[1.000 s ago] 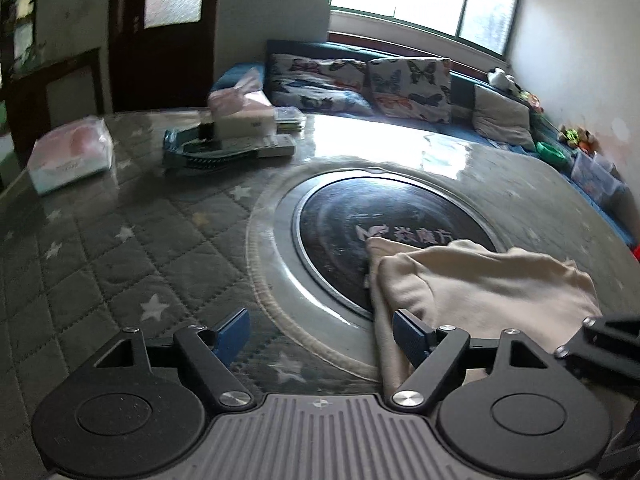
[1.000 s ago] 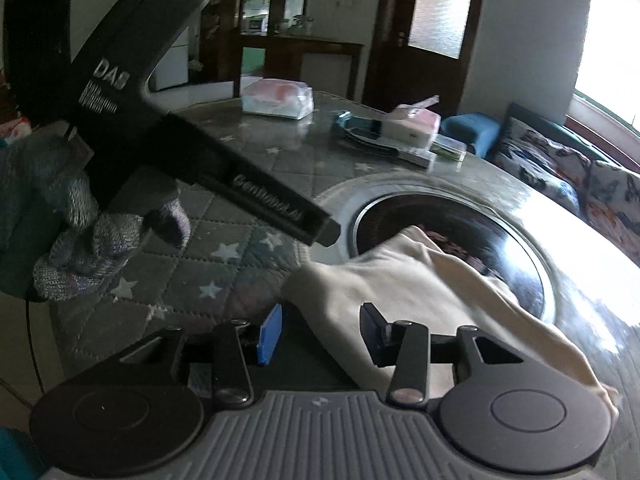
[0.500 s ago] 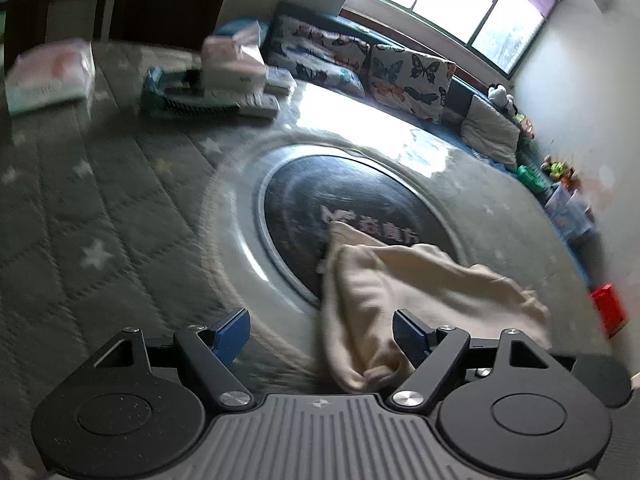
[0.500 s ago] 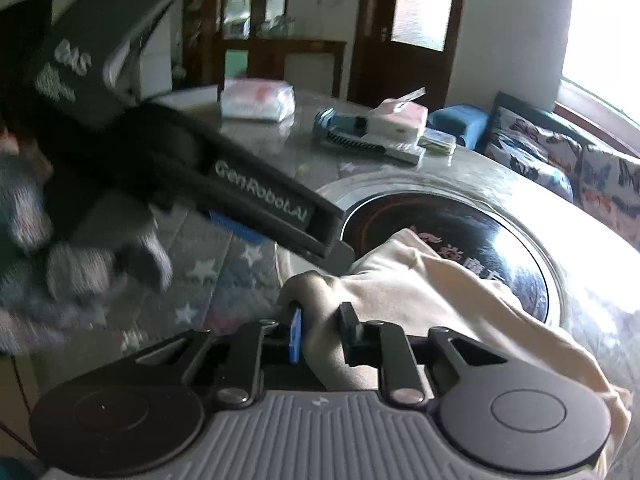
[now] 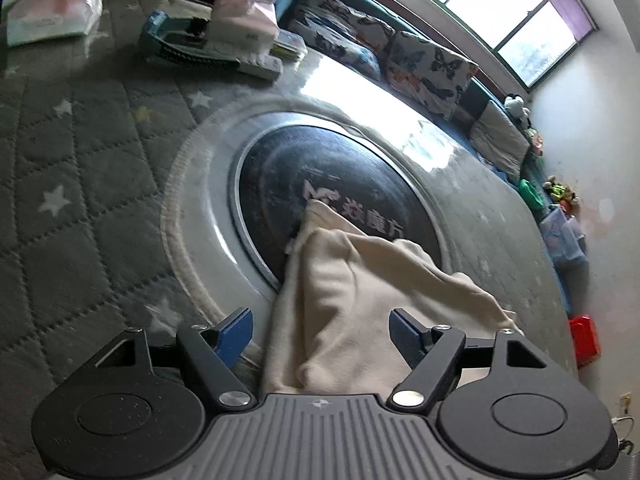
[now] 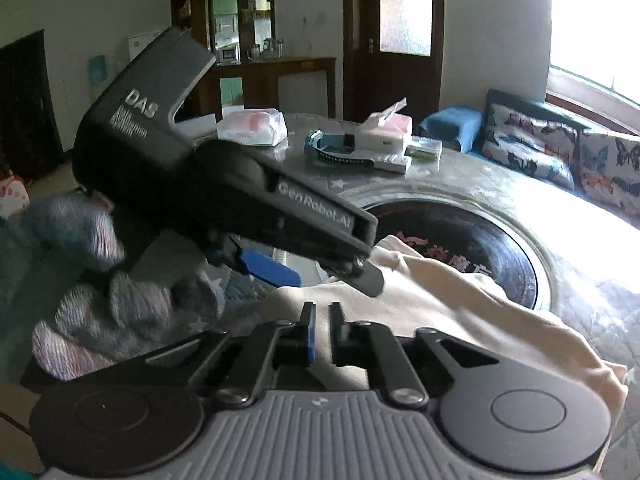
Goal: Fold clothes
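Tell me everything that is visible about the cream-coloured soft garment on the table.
The cream-coloured soft garment looks like thick knit cloth, plain and without print. It lies crumpled, with loose folds, partly on the grey quilted table cover and partly over the round black glass disc. One corner points toward the disc's middle. The right gripper is closing on its near edge, with cloth between the jaws. The left gripper stands open over the near end, closing slightly, its pads not pressing the cloth.

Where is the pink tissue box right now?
In the right wrist view, the pink tissue box sits at the table's far side, beside the blue brush, beyond the cream garment.
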`<state>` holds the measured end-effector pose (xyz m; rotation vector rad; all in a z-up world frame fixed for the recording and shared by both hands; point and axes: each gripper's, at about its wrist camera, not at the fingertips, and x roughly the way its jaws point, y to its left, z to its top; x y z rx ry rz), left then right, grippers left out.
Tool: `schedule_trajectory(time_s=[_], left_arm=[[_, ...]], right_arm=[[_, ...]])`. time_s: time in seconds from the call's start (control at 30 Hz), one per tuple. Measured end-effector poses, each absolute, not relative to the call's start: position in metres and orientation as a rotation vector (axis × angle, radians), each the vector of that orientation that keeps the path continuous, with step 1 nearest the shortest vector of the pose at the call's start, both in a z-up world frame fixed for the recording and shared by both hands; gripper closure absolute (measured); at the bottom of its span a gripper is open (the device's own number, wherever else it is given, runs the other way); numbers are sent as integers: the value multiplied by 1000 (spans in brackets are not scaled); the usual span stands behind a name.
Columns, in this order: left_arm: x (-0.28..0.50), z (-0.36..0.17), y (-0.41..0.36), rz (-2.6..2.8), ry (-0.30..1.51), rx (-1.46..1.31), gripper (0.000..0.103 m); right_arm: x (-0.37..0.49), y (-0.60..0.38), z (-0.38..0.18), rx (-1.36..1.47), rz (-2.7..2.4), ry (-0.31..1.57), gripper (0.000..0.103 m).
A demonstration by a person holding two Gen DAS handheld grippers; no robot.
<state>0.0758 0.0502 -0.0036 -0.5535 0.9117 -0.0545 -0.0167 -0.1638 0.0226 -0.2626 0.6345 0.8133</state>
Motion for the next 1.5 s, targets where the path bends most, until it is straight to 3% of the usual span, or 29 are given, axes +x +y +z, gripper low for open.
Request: schedule_trajectory(time_s=[0.07,0.13,0.23,0.4,0.53,0.63,0.97,1.03,1.23,1.33,1.5], left_arm=[[73,-2,55,-39,905,-539,25],[72,-2,61,-25,903,-542,25],[71,-4,67,-21,906,-561,25],[71,-4,66,-45,906,-568,24],[72,-4,65,-62,910,-594,24],[74,-5,62,-73,916,-618,24],[82,-12,48,-132,956,-760,26],[82,-13,47,-136,958,-779,33],[79,-20,50,-117,969,-803,73],[77,-22,50,-105,963,-801,80],[75,-20,47,-101,955,-770,81]], right_arm=[[-18,-160,19,-284,824,633,89],[-20,-154,15,-308,836,630,70],[-21,-143,9,-343,848,629,60],[-18,-127,-1,-384,834,640,61],[-13,-127,-3,-364,802,647,83],[-8,-137,4,-297,800,650,88],[-11,-169,31,-157,812,612,90],[-15,-172,32,-158,819,609,90],[-22,-172,26,-157,845,621,90],[-22,-173,24,-150,844,633,89],[-23,-191,26,-128,797,626,81]])
